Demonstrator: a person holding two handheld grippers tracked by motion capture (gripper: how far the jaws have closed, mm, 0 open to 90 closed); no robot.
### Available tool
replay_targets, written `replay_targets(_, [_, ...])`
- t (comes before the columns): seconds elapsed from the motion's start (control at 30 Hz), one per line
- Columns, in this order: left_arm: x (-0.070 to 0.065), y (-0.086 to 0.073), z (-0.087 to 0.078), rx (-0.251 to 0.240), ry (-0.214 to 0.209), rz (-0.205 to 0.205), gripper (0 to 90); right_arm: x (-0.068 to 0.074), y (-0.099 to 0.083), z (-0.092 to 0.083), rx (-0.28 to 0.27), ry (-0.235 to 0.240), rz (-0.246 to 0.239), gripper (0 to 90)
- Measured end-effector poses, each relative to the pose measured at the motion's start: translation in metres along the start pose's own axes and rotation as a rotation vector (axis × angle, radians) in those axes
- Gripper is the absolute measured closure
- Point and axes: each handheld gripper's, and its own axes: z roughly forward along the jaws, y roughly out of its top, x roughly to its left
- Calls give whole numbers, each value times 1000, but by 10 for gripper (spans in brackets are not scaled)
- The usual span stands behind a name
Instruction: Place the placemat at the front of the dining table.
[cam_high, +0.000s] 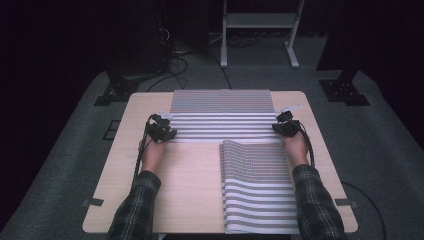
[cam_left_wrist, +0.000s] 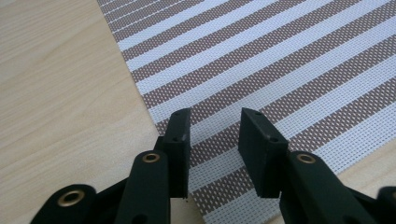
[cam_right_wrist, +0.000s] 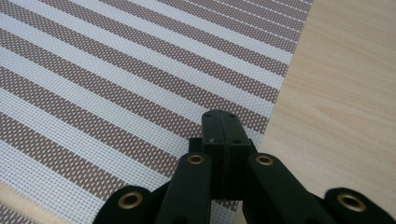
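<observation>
- Across the upper middle of the high view, a striped mat (cam_high: 222, 117) lies flat on my wooden worktop (cam_high: 185, 190).
- At its left edge, my left gripper (cam_high: 161, 129) holds its jaws parted over the mat's corner, not pressing it.
- At its right edge, my right gripper (cam_high: 286, 125) has its jaws clenched together above the mat.
- A second striped mat (cam_high: 257, 187) lies at lower right.

Two striped mats (cam_high: 222, 116), two tongs (cam_high: 161, 131)

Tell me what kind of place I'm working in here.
Probably a lab or recording room, not a home: a bare wooden table on grey carpet, loose cables on the floor, and a metal stand behind.
</observation>
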Motion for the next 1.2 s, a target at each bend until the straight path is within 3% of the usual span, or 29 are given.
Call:
replay_targets(0.23, [2,-1,0,-9,-12,-20,645,4,2,2,-5,-33,-27,894])
replay_targets(0.3, [2,-1,0,-8,-12,-25,645,3,2,1,-4,-55,-22,774])
replay_targets(0.4, [4,-1,-1,-26,-53,-55,588,-3,0,-1,-19,-50,21,700])
replay_targets(0.47, [5,-1,-3,-34,-45,-57,549,-8,-1,-5,-30,-50,49,617])
replay_targets(0.5, [5,-1,-3,-34,-45,-57,525,-8,-1,-5,-30,-50,49,617])
replay_targets(0.57, [8,-1,-10,-58,-55,-61,488,-14,0,-15,-52,-31,81,507])
replay_targets(0.7, [7,-1,-25,-81,-60,-44,384,-17,2,-31,-83,39,113,412])
replay_targets(0.8, [5,-3,-35,-86,-94,-42,296,-15,3,-46,-107,95,124,322])
replay_targets(0.9, [4,-6,-44,-99,-119,-46,190,-10,0,-61,-143,106,108,232])
replay_targets(0.97, [3,-9,-52,-136,-131,-58,152,-7,-2,-68,-134,114,92,167])
replay_targets(1.0, [3,-9,-52,-136,-131,-58,109,-5,-4,-71,-135,115,87,155])
replay_targets(1.1, [-2,-14,-63,-172,-186,-79,39,2,-11,-78,-140,103,59,102])
replay_targets(1.2, [-7,-14,-69,-173,-215,-71,0,8,-17,-82,-135,101,44,94])
